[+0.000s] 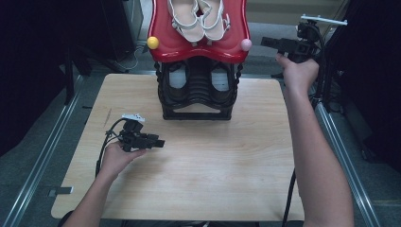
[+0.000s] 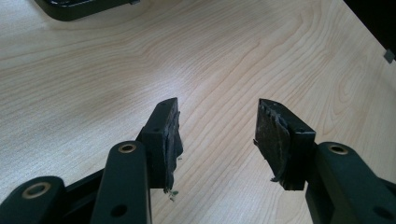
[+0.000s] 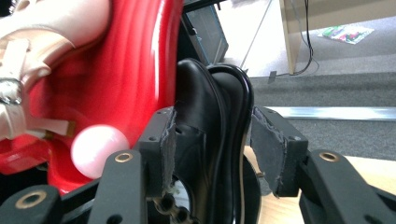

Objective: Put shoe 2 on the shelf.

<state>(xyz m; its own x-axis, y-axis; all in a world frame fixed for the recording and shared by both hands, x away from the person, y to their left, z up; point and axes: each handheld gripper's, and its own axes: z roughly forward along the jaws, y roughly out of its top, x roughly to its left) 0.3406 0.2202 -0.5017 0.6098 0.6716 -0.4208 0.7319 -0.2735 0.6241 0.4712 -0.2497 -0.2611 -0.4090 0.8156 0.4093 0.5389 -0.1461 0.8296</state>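
Beneath the left tongs [image 1: 161, 142], a pale wooden table [image 1: 213, 189], bare grain under and ahead of both jaws in the left gripper view. Beyond those tongs and a little to their right in the high view, standing at the table's far edge, a two-level shoe rack [image 1: 196, 113] with a black lower frame. Above that frame, a glossy red top shelf [image 1: 189, 47], level with the right tongs [image 1: 264, 41] and straight ahead of their tips. On the lower level, below the right tongs and off their jaw tips, a pair of black shoes [image 3: 205, 102], seen side-on through the gap between the jaws in the right gripper view and close ahead of the pads. Cannot tell from that view whether touched or not; in the high view, clear air between the tips and the rack. On the red shelf, farther ahead of the right tongs, a pair of white sandals [image 1: 198, 19] lying side by side. Left tongs low over the table, held sideways, jaws spread wide with nothing between. Right tongs raised beside the rack's right edge, well apart from the left tongs, jaws likewise spread and gripping nothing. Just ahead of the right tongs' tips, on the near corner of the red shelf, a pink ball [image 1: 246, 45]. At the opposite corner, a yellow ball [image 1: 152, 42].
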